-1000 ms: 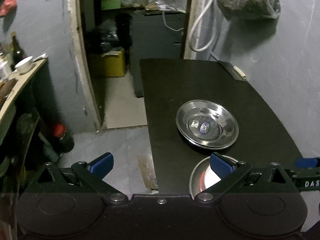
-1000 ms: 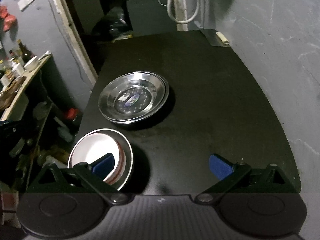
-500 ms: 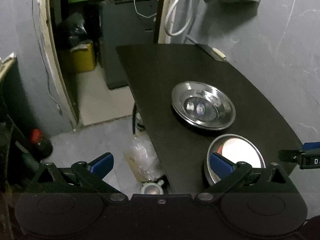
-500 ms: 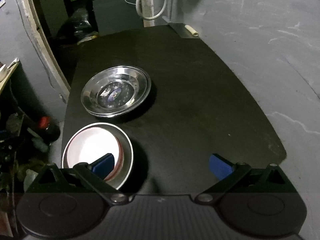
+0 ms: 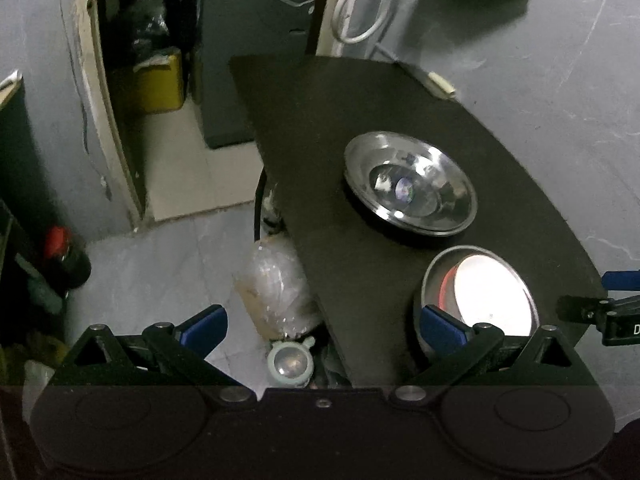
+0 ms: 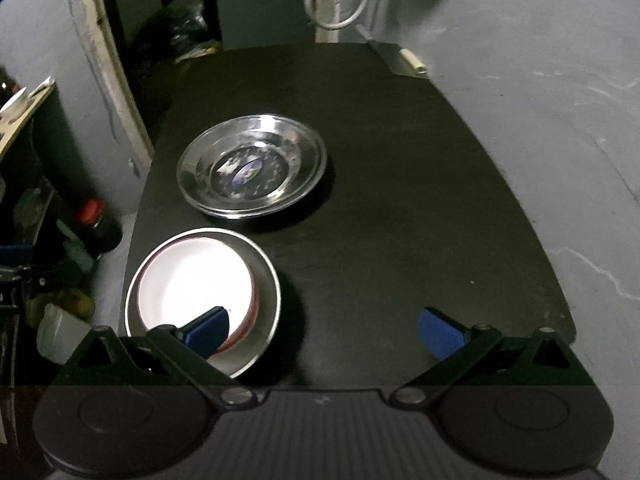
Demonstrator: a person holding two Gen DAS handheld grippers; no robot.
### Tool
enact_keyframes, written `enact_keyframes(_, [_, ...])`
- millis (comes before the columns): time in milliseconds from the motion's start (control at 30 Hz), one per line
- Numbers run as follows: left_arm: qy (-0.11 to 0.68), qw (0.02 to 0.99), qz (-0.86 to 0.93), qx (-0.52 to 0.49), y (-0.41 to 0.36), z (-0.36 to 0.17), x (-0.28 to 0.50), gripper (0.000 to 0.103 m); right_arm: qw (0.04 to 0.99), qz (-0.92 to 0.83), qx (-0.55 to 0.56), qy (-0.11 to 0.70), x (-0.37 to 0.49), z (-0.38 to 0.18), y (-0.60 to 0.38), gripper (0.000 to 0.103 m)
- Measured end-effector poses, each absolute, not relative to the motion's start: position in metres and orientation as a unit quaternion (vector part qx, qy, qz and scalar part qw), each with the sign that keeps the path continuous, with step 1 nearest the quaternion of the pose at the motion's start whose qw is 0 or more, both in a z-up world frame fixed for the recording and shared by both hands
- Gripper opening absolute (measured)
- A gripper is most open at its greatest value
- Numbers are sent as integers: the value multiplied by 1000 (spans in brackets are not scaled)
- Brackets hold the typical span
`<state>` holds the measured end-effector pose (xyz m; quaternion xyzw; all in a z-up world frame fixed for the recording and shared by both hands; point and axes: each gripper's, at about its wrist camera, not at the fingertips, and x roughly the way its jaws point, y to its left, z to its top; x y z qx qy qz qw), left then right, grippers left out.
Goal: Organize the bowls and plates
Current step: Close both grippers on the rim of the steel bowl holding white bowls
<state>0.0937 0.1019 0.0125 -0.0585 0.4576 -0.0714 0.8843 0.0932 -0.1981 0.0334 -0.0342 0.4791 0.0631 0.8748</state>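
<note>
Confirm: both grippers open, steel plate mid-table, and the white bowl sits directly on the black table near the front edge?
One error: the white bowl sits nested inside a steel bowl, not directly on the black table, as the right wrist view shows. Both grippers are open, and the steel plate is mid-table.

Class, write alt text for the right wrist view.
A black table holds a steel plate and, nearer, a white bowl nested in a steel bowl. The right gripper hovers open, empty.

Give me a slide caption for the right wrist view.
Open right gripper above black table holding steel plate and nested white bowl.
</note>
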Motion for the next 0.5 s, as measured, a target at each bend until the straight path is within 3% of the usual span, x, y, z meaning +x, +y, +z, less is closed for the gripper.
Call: enact_keyframes(500, [491, 862, -99, -74, 74, 1, 112, 102, 856, 69, -47, 510, 124, 18, -216, 103])
